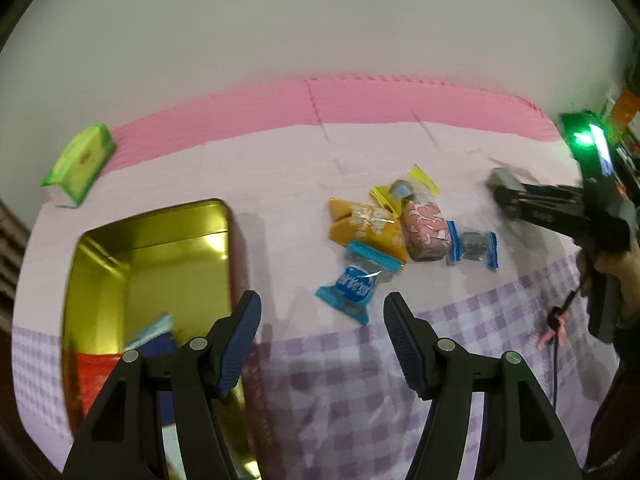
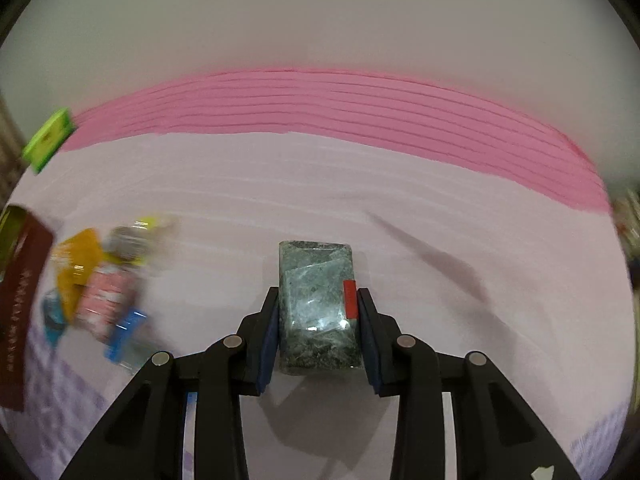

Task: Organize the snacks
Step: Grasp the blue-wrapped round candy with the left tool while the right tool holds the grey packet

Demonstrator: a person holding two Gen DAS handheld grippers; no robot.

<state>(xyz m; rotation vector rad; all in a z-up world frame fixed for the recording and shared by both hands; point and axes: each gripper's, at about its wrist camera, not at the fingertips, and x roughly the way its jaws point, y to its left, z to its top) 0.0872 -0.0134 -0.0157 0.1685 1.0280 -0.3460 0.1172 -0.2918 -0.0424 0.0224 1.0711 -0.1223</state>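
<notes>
While jaws press its sides, grey-green packet (image 2: 316, 304) lies lengthwise — pointing away.

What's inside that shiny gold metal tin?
In the gold metal tin lie a red packet and a dark blue packet at the near end. The left gripper hides the rest of that end.

Our left gripper (image 1: 322, 314) points steeply down, its blue-padded jaws spread wide with nothing between them. Our right gripper (image 2: 318, 320) also tilts steeply down, and its pads press both sides of a grey-green packet (image 2: 316, 304). In the left wrist view the right gripper (image 1: 502, 188) reaches in from three o'clock toward nine, our hand (image 1: 614, 272) wrapped around its handle at the edge.
</notes>
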